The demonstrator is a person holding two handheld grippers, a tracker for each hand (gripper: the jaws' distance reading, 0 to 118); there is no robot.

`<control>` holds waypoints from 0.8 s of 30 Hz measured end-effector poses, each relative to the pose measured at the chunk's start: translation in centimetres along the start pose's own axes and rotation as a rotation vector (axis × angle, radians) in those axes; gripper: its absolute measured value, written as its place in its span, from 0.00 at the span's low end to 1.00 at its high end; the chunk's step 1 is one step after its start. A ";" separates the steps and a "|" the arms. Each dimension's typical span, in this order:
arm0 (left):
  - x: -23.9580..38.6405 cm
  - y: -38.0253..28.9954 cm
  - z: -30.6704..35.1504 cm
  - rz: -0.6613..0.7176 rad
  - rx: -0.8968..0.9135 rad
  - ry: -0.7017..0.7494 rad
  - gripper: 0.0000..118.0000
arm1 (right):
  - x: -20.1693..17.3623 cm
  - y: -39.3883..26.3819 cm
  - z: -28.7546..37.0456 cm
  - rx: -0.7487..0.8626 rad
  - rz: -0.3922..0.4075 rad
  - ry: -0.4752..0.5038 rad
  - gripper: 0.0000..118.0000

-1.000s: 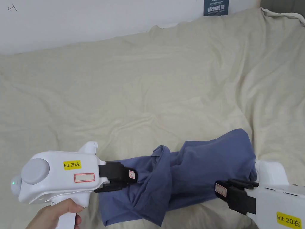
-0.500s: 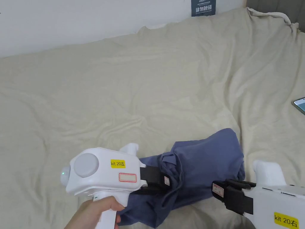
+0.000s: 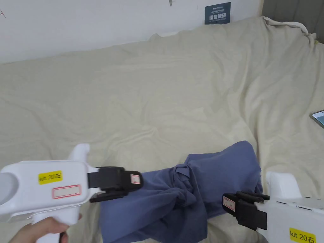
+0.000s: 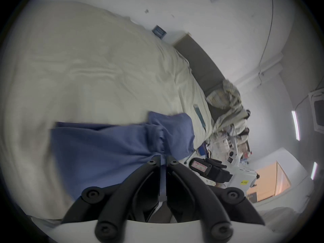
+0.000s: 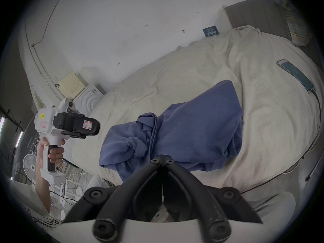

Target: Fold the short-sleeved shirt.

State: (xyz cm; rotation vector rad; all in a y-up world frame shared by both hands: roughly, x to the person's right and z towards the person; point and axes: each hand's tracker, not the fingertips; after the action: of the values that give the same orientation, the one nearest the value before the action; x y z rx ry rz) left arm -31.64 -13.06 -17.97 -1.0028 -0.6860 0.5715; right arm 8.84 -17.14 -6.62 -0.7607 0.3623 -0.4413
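A blue shirt (image 3: 190, 190) lies bunched and twisted near the front edge of a bed covered by a cream sheet (image 3: 152, 95). The left gripper (image 3: 139, 181) hangs just beside the shirt's left end, jaws together with nothing between them. The right gripper (image 3: 226, 202) sits at the shirt's right end, jaws closed, empty too. A phone (image 3: 318, 117) rests on the sheet, well to the right.

We see a wide bed (image 3: 158, 95) covered with a rumpled cream sheet, pushed against a plain white wall (image 3: 79, 25). A small dark blue sign (image 3: 217, 13) sits low on that wall, just above the sheet's edge. A dark grey headboard (image 3: 294, 11) rises at the far right corner. In the left gripper view, two strip lights (image 4: 295, 125) glow on the ceiling.
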 end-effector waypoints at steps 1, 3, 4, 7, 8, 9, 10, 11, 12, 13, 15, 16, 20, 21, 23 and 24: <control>-1.2 -0.3 1.2 0.031 0.029 0.018 0.06 | -0.2 0.0 -0.1 -0.001 0.001 -0.001 0.00; -4.0 -1.1 3.1 0.115 0.068 0.017 0.06 | -0.4 0.1 -0.4 -0.003 0.004 -0.003 0.00; -5.5 -1.6 3.8 0.147 0.073 -0.008 0.06 | -0.6 0.1 -0.6 -0.007 0.005 -0.001 0.00; -8.4 -3.3 4.8 0.229 0.126 -0.022 0.42 | -1.2 0.1 -1.4 -0.018 0.013 0.001 0.00; -9.2 -3.7 4.9 0.241 0.149 -0.048 0.82 | -1.4 0.1 -1.6 -0.023 0.015 0.005 0.00; -9.5 -4.0 4.6 0.270 0.148 -0.053 0.97 | -1.7 0.1 -1.9 -0.027 0.015 0.007 0.00; -10.0 -4.2 4.2 0.314 0.137 -0.077 0.99 | -1.9 0.1 -2.1 -0.033 0.015 0.008 0.00; -10.5 -4.3 3.8 0.323 0.122 -0.129 0.99 | -2.2 0.1 -2.4 -0.040 0.019 0.010 0.00; -10.8 -4.3 3.5 0.334 0.124 -0.150 0.99 | -2.5 0.1 -2.5 -0.043 0.024 0.009 0.00; -11.1 -4.0 2.9 0.349 0.121 -0.149 0.99 | -2.7 0.1 -2.7 -0.048 0.031 0.009 0.00; -11.4 -3.6 1.4 0.340 0.070 -0.137 0.99 | -3.2 0.1 -3.0 -0.056 0.039 0.009 0.00; -11.4 -3.5 0.5 0.333 0.057 -0.131 0.99 | -3.4 0.1 -3.1 -0.059 0.043 0.008 0.00; -10.4 -2.3 -2.1 0.312 0.016 -0.237 0.99 | -3.9 0.2 -3.4 -0.065 0.047 0.003 0.00; -10.3 -2.1 -2.6 0.326 -0.014 -0.240 0.99 | -4.0 0.2 -3.4 -0.066 0.047 0.000 0.00; -9.5 -2.1 -3.9 0.255 -0.061 -0.216 0.98 | -4.0 0.2 -3.5 -0.068 0.052 -0.010 0.00; -9.2 -2.0 -4.1 0.225 -0.058 -0.205 0.98 | -4.1 0.2 -3.5 -0.066 0.052 -0.011 0.00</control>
State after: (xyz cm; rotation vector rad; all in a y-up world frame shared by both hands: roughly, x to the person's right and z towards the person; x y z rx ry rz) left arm -34.42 -22.72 -20.03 -1.0933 -0.7793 0.8636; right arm 3.84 -16.93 -8.49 -0.8160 0.3872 -0.3772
